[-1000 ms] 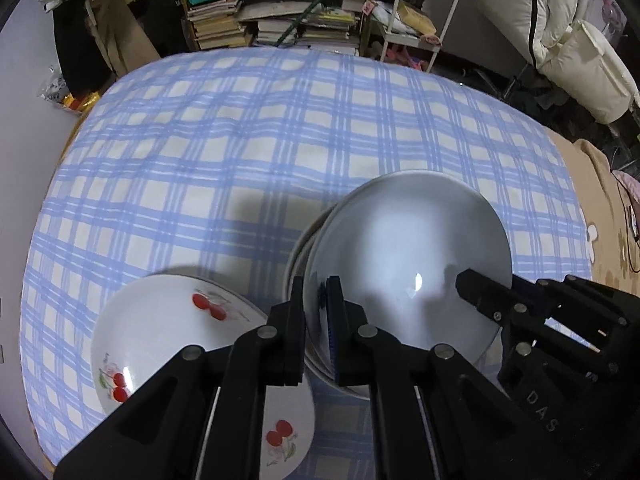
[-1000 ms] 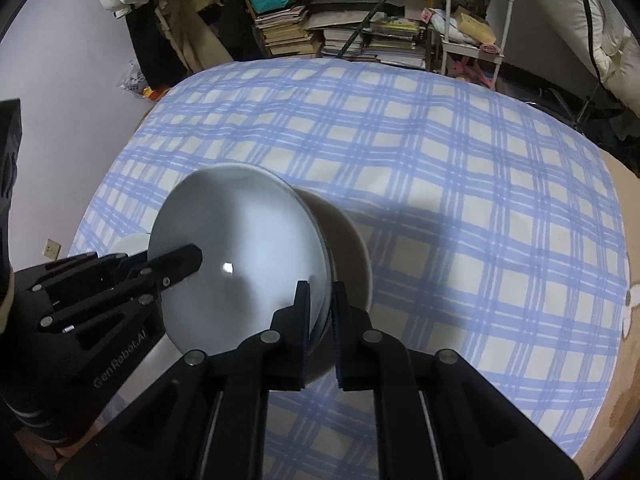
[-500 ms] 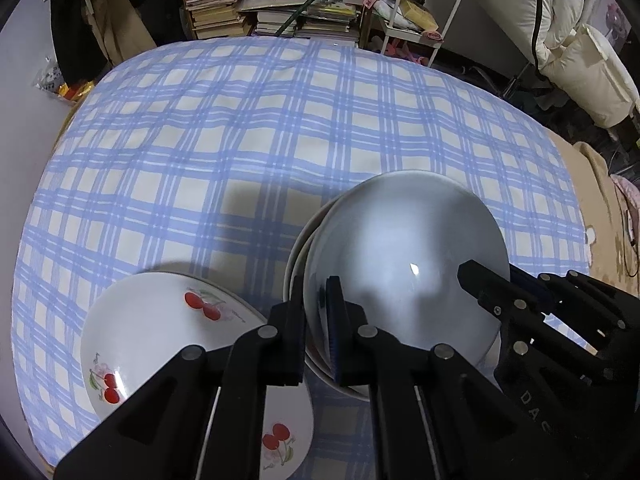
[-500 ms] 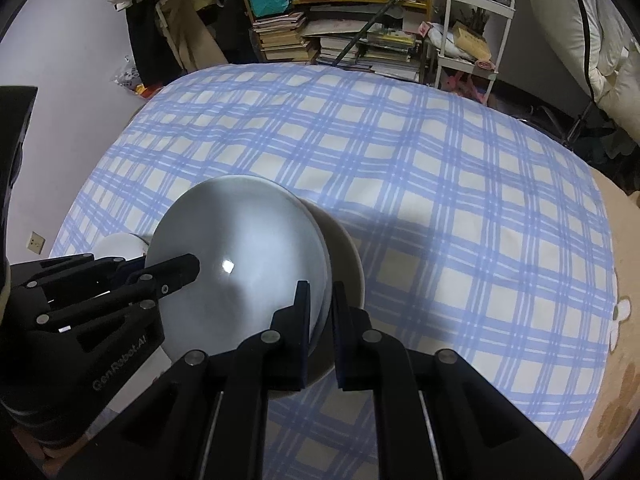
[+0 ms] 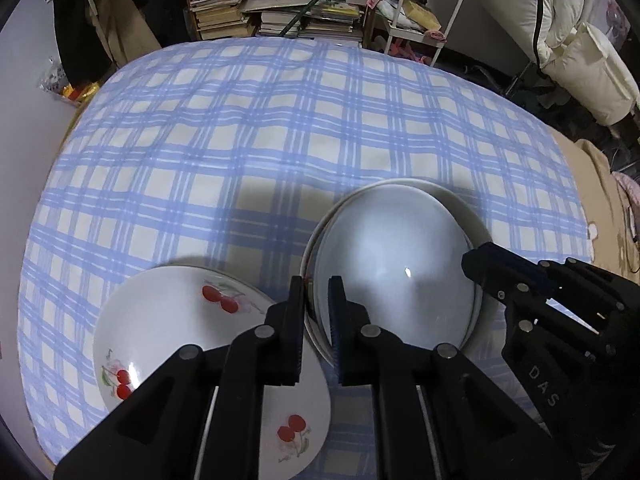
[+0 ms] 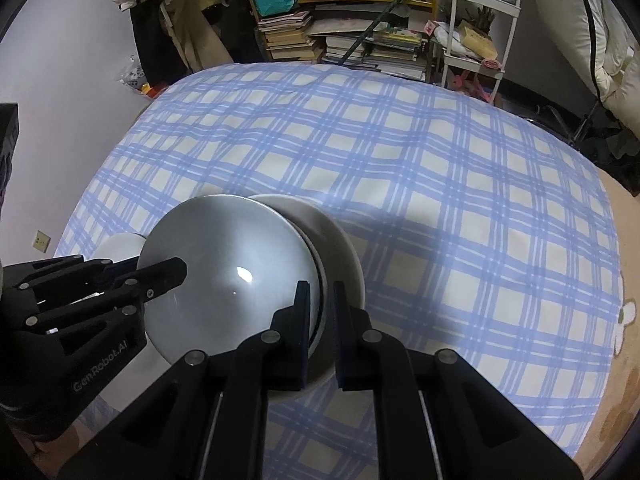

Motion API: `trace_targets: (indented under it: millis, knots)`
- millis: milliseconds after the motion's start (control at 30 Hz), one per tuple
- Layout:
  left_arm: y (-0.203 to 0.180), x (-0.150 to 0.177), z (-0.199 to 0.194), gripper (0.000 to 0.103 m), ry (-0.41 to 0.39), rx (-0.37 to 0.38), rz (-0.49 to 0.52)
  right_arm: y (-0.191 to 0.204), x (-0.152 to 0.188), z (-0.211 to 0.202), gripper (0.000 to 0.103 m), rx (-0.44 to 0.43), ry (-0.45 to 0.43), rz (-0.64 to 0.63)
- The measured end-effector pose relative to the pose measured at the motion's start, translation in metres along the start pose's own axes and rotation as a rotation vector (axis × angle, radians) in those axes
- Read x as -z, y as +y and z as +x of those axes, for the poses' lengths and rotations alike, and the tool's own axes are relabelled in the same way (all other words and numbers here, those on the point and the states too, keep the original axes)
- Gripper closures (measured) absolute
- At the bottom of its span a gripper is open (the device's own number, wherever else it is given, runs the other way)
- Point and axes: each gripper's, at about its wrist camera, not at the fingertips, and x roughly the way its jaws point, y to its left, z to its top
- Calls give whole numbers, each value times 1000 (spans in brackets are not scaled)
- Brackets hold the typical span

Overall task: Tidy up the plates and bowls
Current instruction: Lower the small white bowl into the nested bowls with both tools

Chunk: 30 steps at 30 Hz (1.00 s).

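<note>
A stack of plain white plates (image 5: 394,272) is held above the checked cloth by both grippers. My left gripper (image 5: 316,304) is shut on the stack's left rim. My right gripper (image 6: 320,308) is shut on its right rim; the stack also shows in the right wrist view (image 6: 232,276). A larger white plate with red cherries (image 5: 192,340) lies on the cloth to the left, partly under my left gripper. In the right wrist view only a sliver of it (image 6: 120,246) shows behind the left gripper's body.
The blue-and-white checked cloth (image 5: 260,128) covers a soft surface that falls away at its edges. Beyond the far edge stand a bookshelf with stacked books (image 5: 280,12) and a white trolley (image 5: 424,12). A beige blanket (image 6: 624,380) lies at the right.
Both grippers have risen together with the plate stack, so the cloth and cherry plate look further away. The grip has not changed.
</note>
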Motion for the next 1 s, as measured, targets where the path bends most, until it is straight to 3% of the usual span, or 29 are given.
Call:
trace_targets:
  millis: [700,1000]
  knots:
    - [11,-2,-7,91,-5,-2,-10,-10,-4,-2,92,-33,-3,38]
    - [21,-7,-24,88,-31,76,-13,-30,-8,-10,90,-36,-7,92]
